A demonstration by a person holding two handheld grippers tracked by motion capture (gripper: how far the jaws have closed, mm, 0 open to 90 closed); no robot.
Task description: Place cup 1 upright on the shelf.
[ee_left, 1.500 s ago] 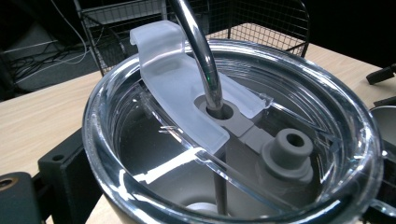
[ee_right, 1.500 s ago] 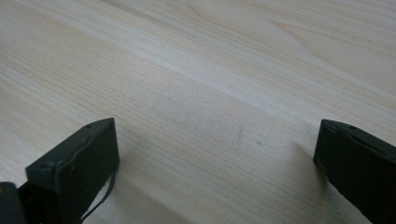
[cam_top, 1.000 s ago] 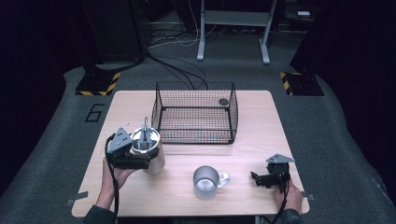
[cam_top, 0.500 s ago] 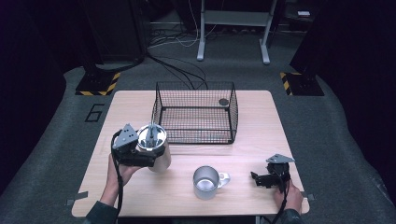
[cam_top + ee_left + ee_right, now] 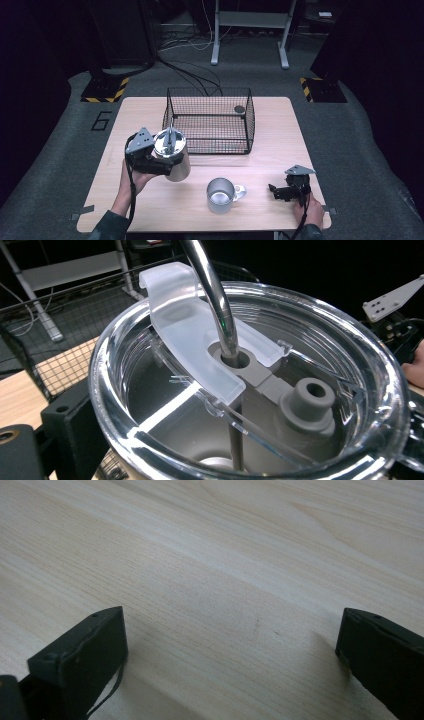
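The steel tumbler [image 5: 175, 159], with its clear lid [image 5: 260, 390] and metal straw [image 5: 212, 295], is held by the left tool [image 5: 159, 161] and tilted, its top leaning toward the camera in the high view. It sits over the left half of the bench [image 5: 280, 125], just in front of the near left corner of the wire basket [image 5: 210, 120], and appears to be lifted rather than standing, though the contact with the wood is hard to read. In the left gripper view the lid's sliding tab is seated around the straw and the tumbler's inside looks empty apart from the straw running down.

So the pick-up looks done: the left tool is clamped on the tumbler's body. What remains, as I judge it, is the carry and the set-down, most likely into the basket, which holds just a small dark round object [image 5: 239, 109] near its far right corner.

The glass mug [image 5: 221, 195] stands upright and untouched near the front edge, between the two hands. The right tool [image 5: 280, 192] rests low on the bench at the front right, its jaws spread wide with bare wood between them, holding nothing.
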